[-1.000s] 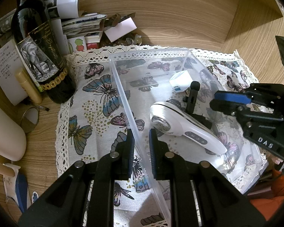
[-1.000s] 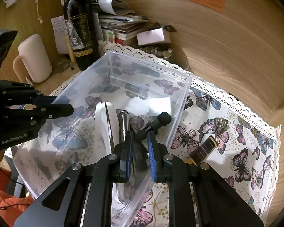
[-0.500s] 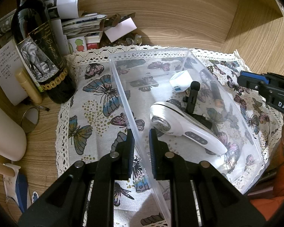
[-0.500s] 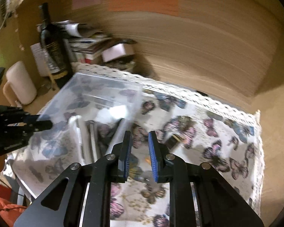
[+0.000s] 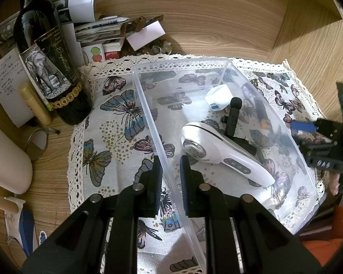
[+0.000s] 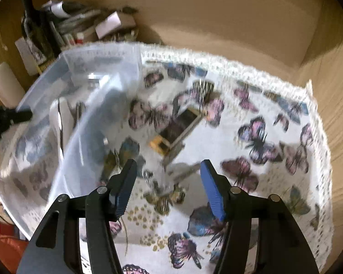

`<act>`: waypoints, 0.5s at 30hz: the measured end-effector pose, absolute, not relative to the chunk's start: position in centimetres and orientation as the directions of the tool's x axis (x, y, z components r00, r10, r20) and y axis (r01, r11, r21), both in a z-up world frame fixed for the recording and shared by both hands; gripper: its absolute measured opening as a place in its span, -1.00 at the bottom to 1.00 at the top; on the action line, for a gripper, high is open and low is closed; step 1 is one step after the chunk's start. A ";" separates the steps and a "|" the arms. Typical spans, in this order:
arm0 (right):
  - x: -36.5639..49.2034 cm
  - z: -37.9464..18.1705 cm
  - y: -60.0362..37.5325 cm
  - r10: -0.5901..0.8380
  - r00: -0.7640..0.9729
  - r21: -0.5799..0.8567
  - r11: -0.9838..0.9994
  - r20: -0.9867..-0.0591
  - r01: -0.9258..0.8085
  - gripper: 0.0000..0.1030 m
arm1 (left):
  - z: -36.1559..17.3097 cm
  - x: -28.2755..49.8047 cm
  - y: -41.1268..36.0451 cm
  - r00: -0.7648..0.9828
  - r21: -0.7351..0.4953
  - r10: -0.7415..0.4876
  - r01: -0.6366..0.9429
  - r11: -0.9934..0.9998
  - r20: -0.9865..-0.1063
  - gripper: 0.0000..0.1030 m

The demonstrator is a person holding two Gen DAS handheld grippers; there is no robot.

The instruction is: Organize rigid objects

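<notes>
While your left gripper [image 5: 170,175] clamps the near long wall of the clear plastic bin [image 5: 148,116], its blue pads shut on the thin rim, the left wrist view shows the bin lying lengthwise on a butterfly-print cloth [image 5: 116,123] with a lace edge. Inside it you have a white handheld shaver-like device [image 5: 219,153] with a round metal head and a dark button panel on its handle, a small black clip-on microphone [image 5: 233,116] with a foam tip, and a small white cube [image 5: 218,97] near the far end. A dark, slim tube with an orange end [image 5: 261,114] shows through the far wall, on the cloth outside the bin. Your right gripper [image 5: 317,134] sits at the right edge, beyond that wall. A dark wine bottle [image 5: 48,64] stands left of the cloth beside a stack of papers [image 5: 100,32]. In the right wrist view, which is blurred, your right gripper [image 6: 168,182] has its jaws standing apart, having just been opening, with nothing pressed between the pads. Ahead of them on the cloth [image 6: 251,137] lies the tube [image 6: 178,132], dark with a gold or orange end, just outside the bin [image 6: 98,105].
</notes>
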State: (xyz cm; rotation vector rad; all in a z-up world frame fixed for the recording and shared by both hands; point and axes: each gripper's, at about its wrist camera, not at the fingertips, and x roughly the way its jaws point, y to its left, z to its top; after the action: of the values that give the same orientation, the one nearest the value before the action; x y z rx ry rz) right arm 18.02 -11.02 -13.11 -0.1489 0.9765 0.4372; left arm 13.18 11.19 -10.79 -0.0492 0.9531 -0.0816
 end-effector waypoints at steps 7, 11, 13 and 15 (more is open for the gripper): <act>17.7 -15.9 -11.0 0.270 0.450 0.068 0.907 -0.851 -0.416 -0.03 | -10.8 13.2 11.1 0.576 -0.072 -0.085 0.046 0.996 -0.813 -0.70; 17.6 -15.9 -11.2 0.273 0.467 0.066 0.909 -0.841 -0.412 -0.52 | -10.8 13.2 11.1 0.577 -0.072 -0.086 0.046 0.996 -0.812 -0.70; 17.7 -15.9 -11.2 0.274 0.468 0.068 0.910 -0.840 -0.409 -0.52 | -10.8 13.2 11.1 0.576 -0.074 -0.087 0.046 0.996 -0.813 -0.70; 17.6 -15.8 -11.2 0.272 0.474 0.069 0.913 -0.838 -0.402 -0.53 | -10.8 13.2 11.1 0.575 -0.073 -0.086 0.047 0.996 -0.813 -0.70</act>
State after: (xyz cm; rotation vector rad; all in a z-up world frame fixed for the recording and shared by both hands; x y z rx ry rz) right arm 17.62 -11.18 -15.78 -0.1446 0.9956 0.4135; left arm 13.16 11.11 -10.84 -0.0450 0.9545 -0.0778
